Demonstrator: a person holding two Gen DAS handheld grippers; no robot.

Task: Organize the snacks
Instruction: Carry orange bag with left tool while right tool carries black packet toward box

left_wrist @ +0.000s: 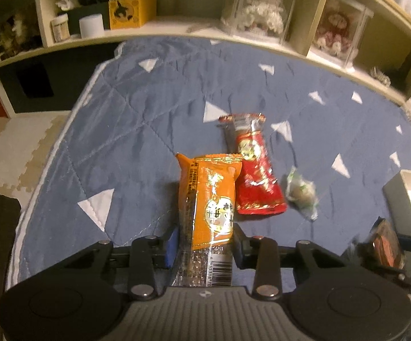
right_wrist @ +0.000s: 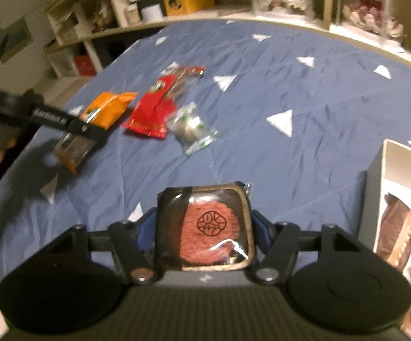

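Your left gripper (left_wrist: 204, 251) is clamped on the long orange foil snack packet (left_wrist: 209, 199), held low over the blue quilted blanket (left_wrist: 137, 119). Your right gripper (right_wrist: 204, 227) grips the square dark-wrapped reddish biscuit (right_wrist: 205, 227), level, near the white open box (right_wrist: 381, 170). The red foil packet (left_wrist: 255, 176) and small clear-wrapped sweet (left_wrist: 302, 191) lie on the blanket.

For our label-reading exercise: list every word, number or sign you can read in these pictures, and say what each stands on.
Orange snack packet: Chinese characters in a round emblem, too blurred to quote; side print and barcode digits too small.
Red snack packet: gold round emblem, unreadable.
Dark square packet: an interlaced line symbol, no letters.
Left gripper arm: white lettering, blurred.
Yellow box: dark figure, no legible words.
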